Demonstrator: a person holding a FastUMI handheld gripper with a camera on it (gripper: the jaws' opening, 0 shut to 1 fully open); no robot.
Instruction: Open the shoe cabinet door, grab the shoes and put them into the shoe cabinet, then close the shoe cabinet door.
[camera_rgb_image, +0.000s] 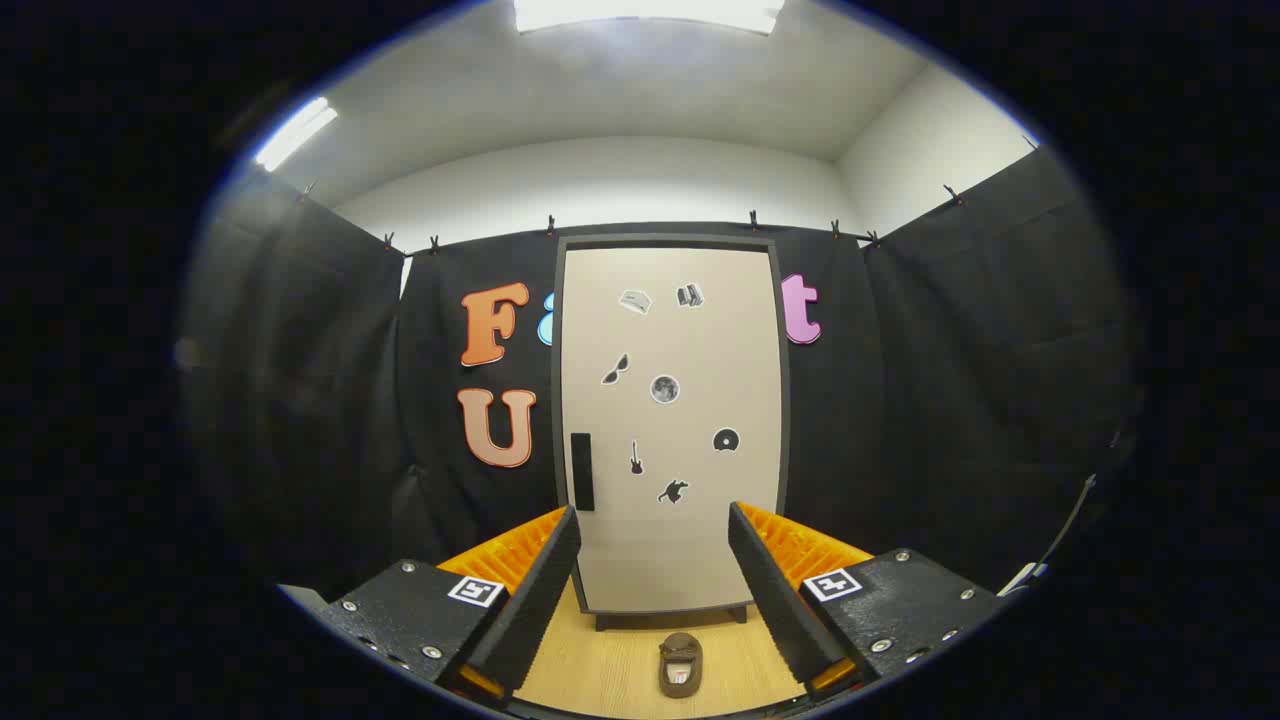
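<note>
The shoe cabinet stands upright against the booth's back wall, beyond my fingers. Its pale door is shut, framed in dark grey and dotted with several small stickers. A dark vertical handle sits on the door's left side, just above my left fingertip. One brown shoe lies on the wooden floor in front of the cabinet, between my two fingers and a little below them. My gripper is open, with nothing between its fingers.
Black cloth walls close in the booth on the left, back and right. The wooden floor runs from the cabinet's feet toward me. A thin pale cable hangs at the far right.
</note>
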